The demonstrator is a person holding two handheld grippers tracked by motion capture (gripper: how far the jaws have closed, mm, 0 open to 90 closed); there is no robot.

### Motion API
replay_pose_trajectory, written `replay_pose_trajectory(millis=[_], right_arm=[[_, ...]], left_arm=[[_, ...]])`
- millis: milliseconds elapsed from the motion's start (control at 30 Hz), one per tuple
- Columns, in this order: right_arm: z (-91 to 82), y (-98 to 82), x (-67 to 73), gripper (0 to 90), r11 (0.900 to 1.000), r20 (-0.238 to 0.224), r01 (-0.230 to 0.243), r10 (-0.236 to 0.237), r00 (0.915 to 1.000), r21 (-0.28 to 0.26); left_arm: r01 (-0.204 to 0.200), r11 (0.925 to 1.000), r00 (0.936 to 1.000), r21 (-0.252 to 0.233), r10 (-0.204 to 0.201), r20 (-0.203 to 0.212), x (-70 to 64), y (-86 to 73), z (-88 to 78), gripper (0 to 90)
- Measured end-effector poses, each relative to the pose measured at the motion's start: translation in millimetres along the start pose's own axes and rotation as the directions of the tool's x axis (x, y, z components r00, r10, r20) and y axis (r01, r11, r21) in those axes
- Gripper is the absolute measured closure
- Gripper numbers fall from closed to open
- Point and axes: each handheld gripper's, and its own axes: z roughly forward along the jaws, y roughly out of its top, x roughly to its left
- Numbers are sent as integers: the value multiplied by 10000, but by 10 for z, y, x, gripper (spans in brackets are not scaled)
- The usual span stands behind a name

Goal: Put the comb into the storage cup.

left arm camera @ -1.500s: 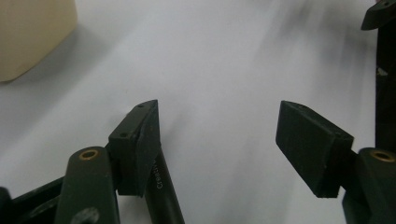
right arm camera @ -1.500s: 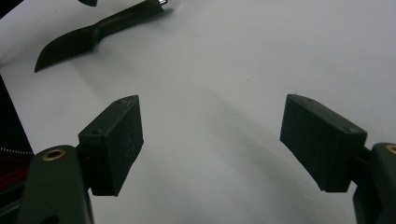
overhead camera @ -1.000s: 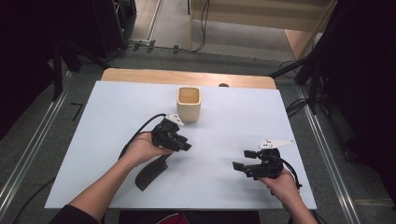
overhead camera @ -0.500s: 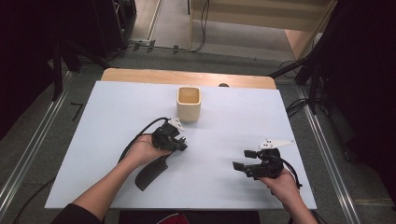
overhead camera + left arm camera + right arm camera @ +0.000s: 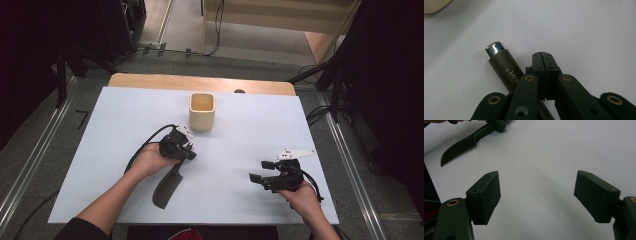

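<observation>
since the comb runs from 7 o'clock up to 1 o'clock toward the cup, the left gripper, nearer than the spread-jawed right gripper, sits clenched beside its handle without gripping it.

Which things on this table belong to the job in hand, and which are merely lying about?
In the job: left gripper, jaws shut beside the comb's handle; dark comb.
Lying about: beige cup, standing apart; right gripper, open and holding nothing.
</observation>
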Motion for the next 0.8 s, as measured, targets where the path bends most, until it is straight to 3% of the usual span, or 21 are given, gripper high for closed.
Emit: replay_pose_trajectory(millis=[233,800], right_arm=[[2,0,-1,194,10000,-48,34,-34,10000,22],[6,2,2,194,10000,-76,51,-50,10000,58]], left_arm=[[369,9993,9992,-93,-370,-154,76,-47,-44,900],[769,9970,9956,-119,-774,-523,212,-170,-174,900]])
